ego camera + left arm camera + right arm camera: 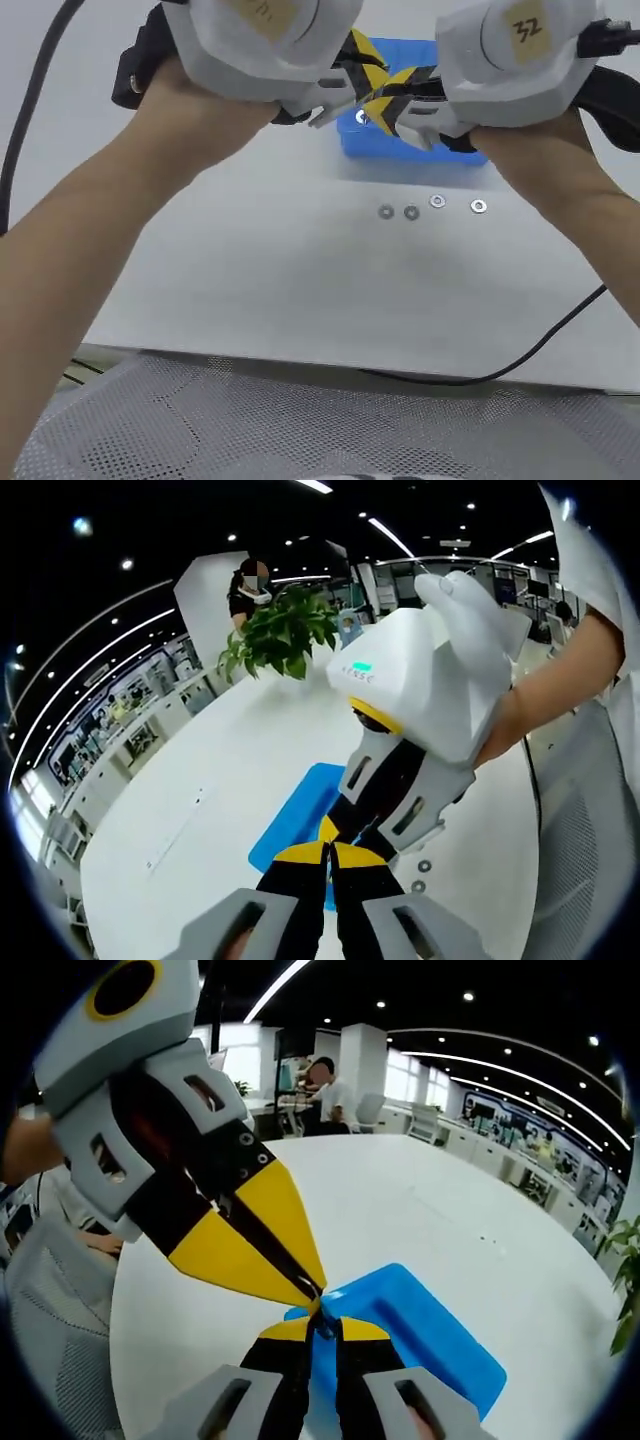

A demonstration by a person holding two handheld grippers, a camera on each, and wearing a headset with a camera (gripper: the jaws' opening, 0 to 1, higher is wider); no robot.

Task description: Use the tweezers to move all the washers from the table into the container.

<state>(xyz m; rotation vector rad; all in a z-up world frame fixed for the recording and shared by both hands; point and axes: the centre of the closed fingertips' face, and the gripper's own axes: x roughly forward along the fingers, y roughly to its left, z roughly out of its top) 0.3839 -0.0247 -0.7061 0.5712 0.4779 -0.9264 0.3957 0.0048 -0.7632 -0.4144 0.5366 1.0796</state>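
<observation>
1. Head view: four small flat silver ring washers (411,212) lie in a loose row on the white table (300,270), just nearer the person than the blue rectangular plastic container (420,150). The left gripper (368,68) and right gripper (388,98) meet tip to tip above the container.
2. Left gripper view: the left gripper (330,858) has its jaws drawn together; I cannot tell what they hold. Two washers (425,865) lie right of the container (295,820).
3. Right gripper view: the right gripper (322,1332) is pinched together over the container (420,1340).

White hand-held grippers (372,98) have yellow-black jaws, black cables (550,337).
</observation>
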